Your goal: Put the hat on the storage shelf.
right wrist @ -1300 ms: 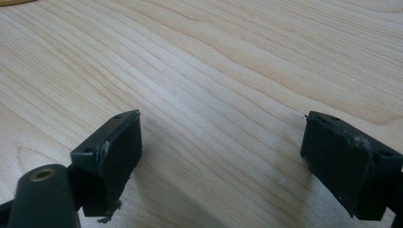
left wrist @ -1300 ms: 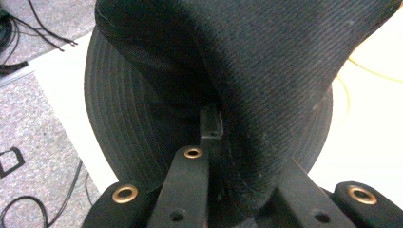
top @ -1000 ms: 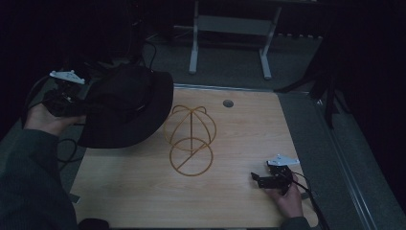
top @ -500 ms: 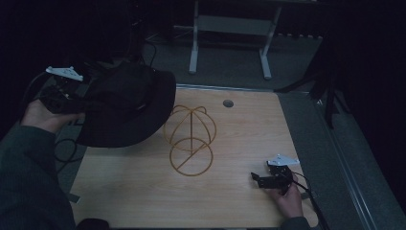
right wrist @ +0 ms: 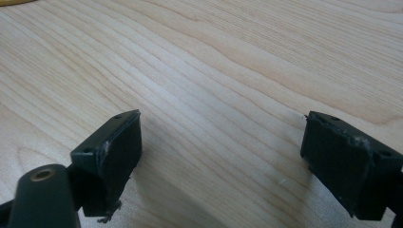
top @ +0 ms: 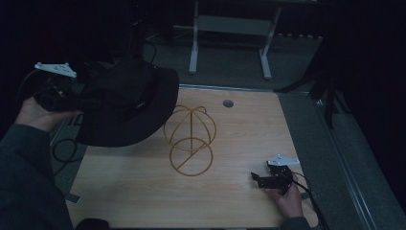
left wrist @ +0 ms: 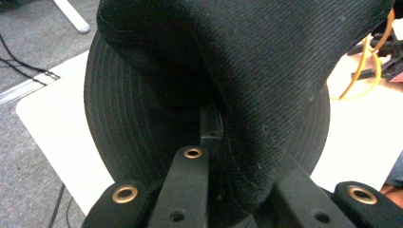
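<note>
Dim grey floor and the legs of a metal frame [top: 230, 43] lie beyond the far edge of my pale wooden worktop [top: 143, 191], which has a small round grommet [top: 228, 103] set near that far edge. My left tongs [top: 79, 98] are raised over the worktop's left edge, off past its far left corner, and they are clenched on a black brimmed hat [top: 127, 108]; in the left gripper view the dark cloth of the hat [left wrist: 266, 71] folds down between my jaws, with the ribbed underside of the brim spreading out behind. My left hand [top: 38, 115] holds the tool from the side, and the grey plate sits on top of it. The hat hangs in the air, its brim reaching over the far left part of the worktop and overlapping, in the high view, the left side of a gold wire stand [top: 190, 139]. That stand is upright about the middle of the worktop, a round ring base with curved hoops rising from it. My right tongs [top: 258, 179] rest low near the worktop's near right corner, well apart from the stand, held by my right hand [top: 287, 196]. In the right gripper view their jaws stand wide apart over bare wood grain, gripping nothing.
</note>
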